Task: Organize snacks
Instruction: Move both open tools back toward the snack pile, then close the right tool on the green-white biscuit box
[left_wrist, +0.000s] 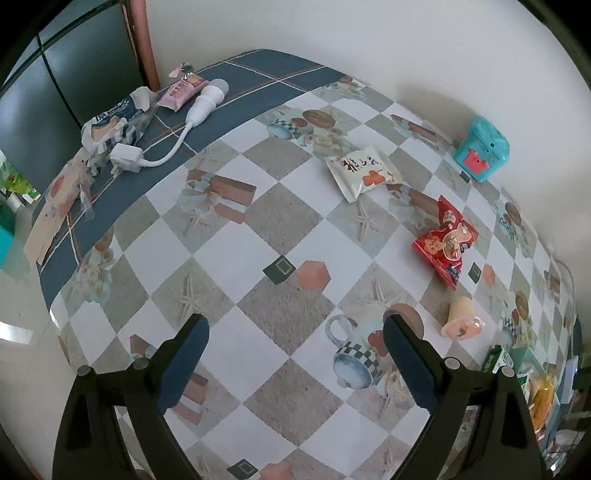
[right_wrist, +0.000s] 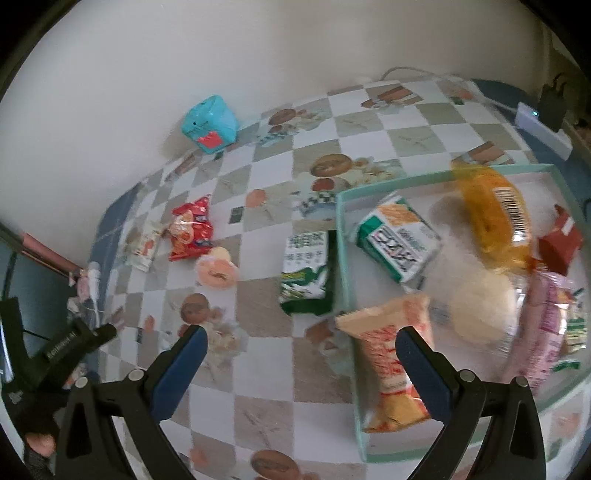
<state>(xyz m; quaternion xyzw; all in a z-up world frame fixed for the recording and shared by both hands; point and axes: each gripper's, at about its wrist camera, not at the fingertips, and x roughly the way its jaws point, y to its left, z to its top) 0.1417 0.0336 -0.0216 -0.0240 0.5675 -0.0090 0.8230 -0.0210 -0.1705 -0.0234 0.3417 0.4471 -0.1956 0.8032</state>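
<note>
Red snack packet (left_wrist: 445, 243) beyond left gripper (left_wrist: 295, 347)

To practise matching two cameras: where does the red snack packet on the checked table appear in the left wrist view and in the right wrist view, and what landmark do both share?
Left wrist view: the red snack packet lies right of centre, beyond the open gripper.
Right wrist view: it lies left of centre, outside the tray.
Shared landmark: the turquoise box against the wall.
</note>
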